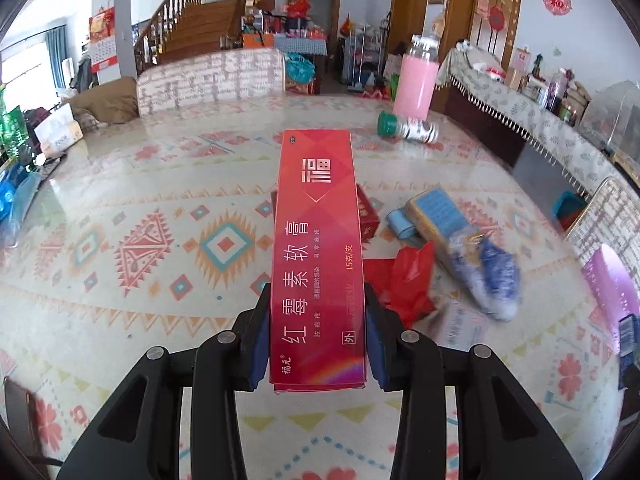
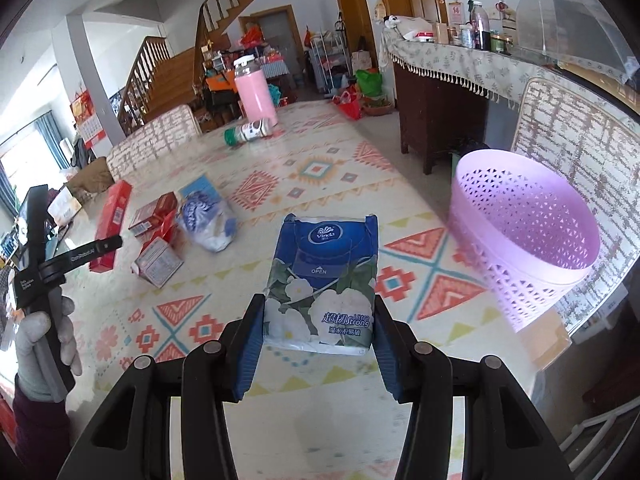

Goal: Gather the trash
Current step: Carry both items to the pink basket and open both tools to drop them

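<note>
My left gripper (image 1: pixel 318 316) is shut on a long red ointment box (image 1: pixel 316 208), which sticks out forward above the patterned table. My right gripper (image 2: pixel 318 320) is shut on a blue floral tissue pack (image 2: pixel 324 264), held over the table just left of the purple lattice basket (image 2: pixel 524 240). The right wrist view also shows the left gripper (image 2: pixel 106 246) at the far left with the red box (image 2: pixel 114 216) in it, and a gloved hand (image 2: pixel 44 344) holding its handle. The basket's rim (image 1: pixel 612 292) shows at the left wrist view's right edge.
On the table lie a small red box (image 2: pixel 154 212), a white carton (image 2: pixel 158 262), a crumpled blue-white bag (image 2: pixel 208 220) and red plastic (image 1: pixel 412 284). Farther back are a toppled green-capped bottle (image 2: pixel 248 132) and an upright pink bottle (image 2: pixel 256 92). Chairs and a sideboard (image 2: pixel 460 64) surround the table.
</note>
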A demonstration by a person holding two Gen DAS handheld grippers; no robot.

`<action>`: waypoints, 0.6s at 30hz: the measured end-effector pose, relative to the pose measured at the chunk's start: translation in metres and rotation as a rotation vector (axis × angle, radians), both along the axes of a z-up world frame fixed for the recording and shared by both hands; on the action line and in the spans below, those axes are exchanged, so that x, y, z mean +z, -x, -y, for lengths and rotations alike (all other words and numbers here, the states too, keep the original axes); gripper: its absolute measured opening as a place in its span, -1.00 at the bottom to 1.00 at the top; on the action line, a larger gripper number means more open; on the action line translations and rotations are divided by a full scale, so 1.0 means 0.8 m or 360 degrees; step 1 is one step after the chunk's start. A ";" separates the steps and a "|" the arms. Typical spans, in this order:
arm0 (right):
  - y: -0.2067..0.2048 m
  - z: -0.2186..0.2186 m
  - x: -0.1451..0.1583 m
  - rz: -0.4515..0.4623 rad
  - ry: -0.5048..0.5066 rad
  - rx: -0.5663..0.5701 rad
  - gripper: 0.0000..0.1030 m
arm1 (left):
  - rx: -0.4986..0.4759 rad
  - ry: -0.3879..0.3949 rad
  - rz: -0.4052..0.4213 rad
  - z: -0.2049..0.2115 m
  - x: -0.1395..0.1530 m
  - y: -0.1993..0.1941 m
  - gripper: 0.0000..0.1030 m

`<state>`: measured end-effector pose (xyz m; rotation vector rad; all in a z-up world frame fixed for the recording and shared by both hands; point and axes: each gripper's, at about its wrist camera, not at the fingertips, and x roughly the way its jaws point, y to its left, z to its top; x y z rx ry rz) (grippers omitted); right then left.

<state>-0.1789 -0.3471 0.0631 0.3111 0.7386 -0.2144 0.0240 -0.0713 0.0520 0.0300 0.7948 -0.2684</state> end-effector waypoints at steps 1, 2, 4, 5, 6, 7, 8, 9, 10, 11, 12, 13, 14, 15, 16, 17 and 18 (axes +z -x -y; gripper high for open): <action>0.002 0.004 0.000 0.0007 -0.0005 0.0001 0.05 | -0.0004 0.0021 0.0010 -0.001 0.006 0.009 -0.25; 0.004 0.008 -0.001 0.0014 -0.0011 0.0002 0.05 | -0.0013 0.0037 0.0013 0.000 0.011 0.017 -0.25; 0.009 0.019 -0.002 0.0028 -0.0015 -0.0001 0.05 | -0.0040 0.0055 0.0015 0.006 0.019 0.031 -0.25; 0.010 0.024 -0.002 0.0032 -0.0017 -0.0003 0.05 | -0.0063 0.0049 0.0023 0.012 0.025 0.041 -0.25; 0.013 0.031 -0.004 0.0040 -0.0022 -0.0008 0.05 | -0.0080 0.0038 0.0032 0.018 0.029 0.047 -0.25; 0.015 0.036 -0.005 0.0047 -0.0028 -0.0013 0.05 | -0.0100 0.0025 0.0040 0.025 0.033 0.053 -0.25; 0.016 0.040 -0.006 0.0052 -0.0033 -0.0018 0.05 | -0.0128 0.0006 0.0054 0.036 0.039 0.060 -0.25; 0.019 0.047 -0.008 0.0061 -0.0042 -0.0030 0.05 | -0.0151 -0.0005 0.0068 0.046 0.043 0.067 -0.25; 0.019 0.053 -0.009 0.0066 -0.0050 -0.0038 0.05 | -0.0188 -0.0012 0.0084 0.058 0.049 0.074 -0.25; 0.021 0.058 -0.010 0.0070 -0.0059 -0.0046 0.05 | -0.0211 -0.0013 0.0093 0.067 0.053 0.079 -0.25; 0.023 0.067 -0.011 0.0074 -0.0070 -0.0059 0.05 | -0.0250 -0.0015 0.0108 0.081 0.058 0.085 -0.25; 0.025 0.073 -0.012 0.0077 -0.0075 -0.0070 0.05 | -0.0280 -0.0018 0.0119 0.091 0.062 0.090 -0.25; 0.026 0.078 -0.012 0.0080 -0.0076 -0.0078 0.05 | -0.0328 -0.0023 0.0134 0.107 0.067 0.097 -0.25; 0.029 0.084 -0.011 0.0085 -0.0076 -0.0088 0.05 | -0.0360 -0.0026 0.0142 0.118 0.069 0.100 -0.25; 0.032 0.093 -0.010 0.0093 -0.0074 -0.0104 0.05 | -0.0395 -0.0030 0.0148 0.129 0.072 0.105 -0.25; 0.034 0.097 -0.009 0.0098 -0.0073 -0.0112 0.05 | -0.0443 -0.0035 0.0155 0.146 0.074 0.111 -0.25; 0.039 0.106 -0.007 0.0108 -0.0071 -0.0131 0.05 | -0.0475 -0.0040 0.0160 0.158 0.076 0.114 -0.25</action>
